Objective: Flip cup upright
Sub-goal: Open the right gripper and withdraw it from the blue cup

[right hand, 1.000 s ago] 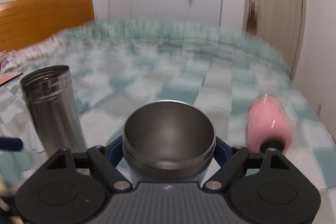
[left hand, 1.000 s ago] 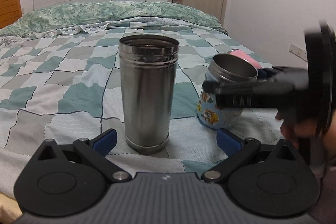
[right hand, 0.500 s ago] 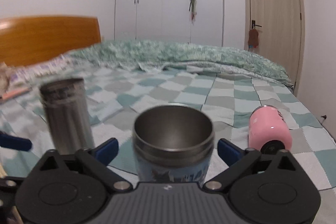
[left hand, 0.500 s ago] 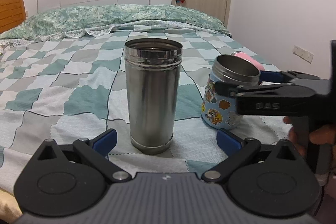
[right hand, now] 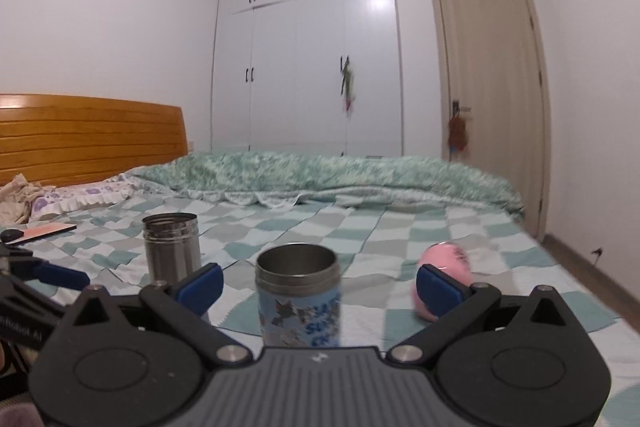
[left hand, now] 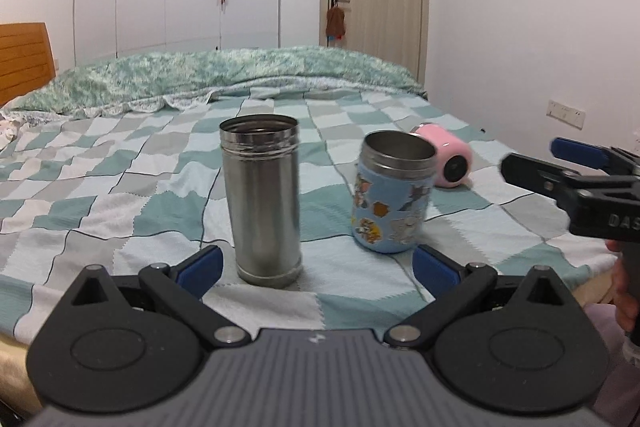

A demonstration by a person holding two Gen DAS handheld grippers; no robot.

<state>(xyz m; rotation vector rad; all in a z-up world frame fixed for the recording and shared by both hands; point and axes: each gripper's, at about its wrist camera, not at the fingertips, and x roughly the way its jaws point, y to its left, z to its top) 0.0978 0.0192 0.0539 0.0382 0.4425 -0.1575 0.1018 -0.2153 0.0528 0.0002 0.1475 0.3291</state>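
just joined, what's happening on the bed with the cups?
A person holds a handheld gripper in each hand over a checked bedspread. Two cups stand mouth-up: the tall steel cup and the blue cartoon cup. The pink cup lies on its side behind them. Neither gripper holds anything: the left gripper is open with the steel cup between its fingers but not touching, and the right gripper is open near the blue cup. The pink cup looks like the one left to flip.
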